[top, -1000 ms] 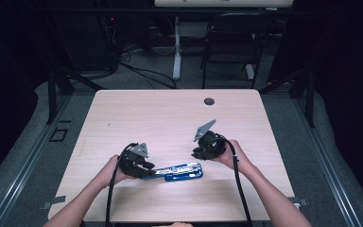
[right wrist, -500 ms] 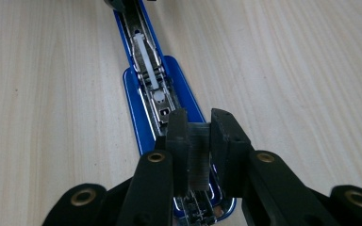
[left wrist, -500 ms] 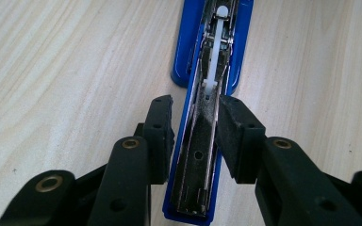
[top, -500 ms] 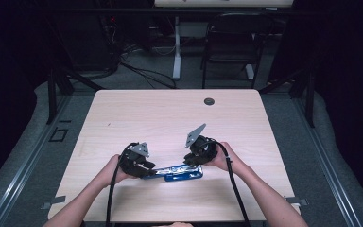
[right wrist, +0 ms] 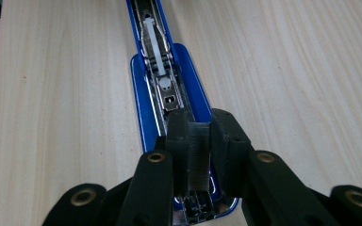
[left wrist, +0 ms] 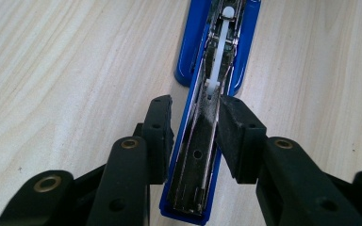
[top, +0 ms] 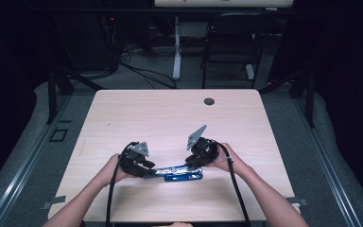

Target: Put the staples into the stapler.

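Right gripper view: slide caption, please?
Right tongs hold a staple strip over the opened blue stapler on the table.

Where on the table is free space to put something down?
The table is bare between the stapler and the far edge, up to the round hole. It is crowded near the front edge, around both grippers.

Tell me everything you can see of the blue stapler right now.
The blue stapler lies flat near the table's front edge, opened out so its metal staple channel faces up, with a white pusher strip inside. The body looks like glossy blue plastic around bright steel. The left tool straddles the channel at one end, jaws at its sides. The right tool holds a strip of staples over the other end.
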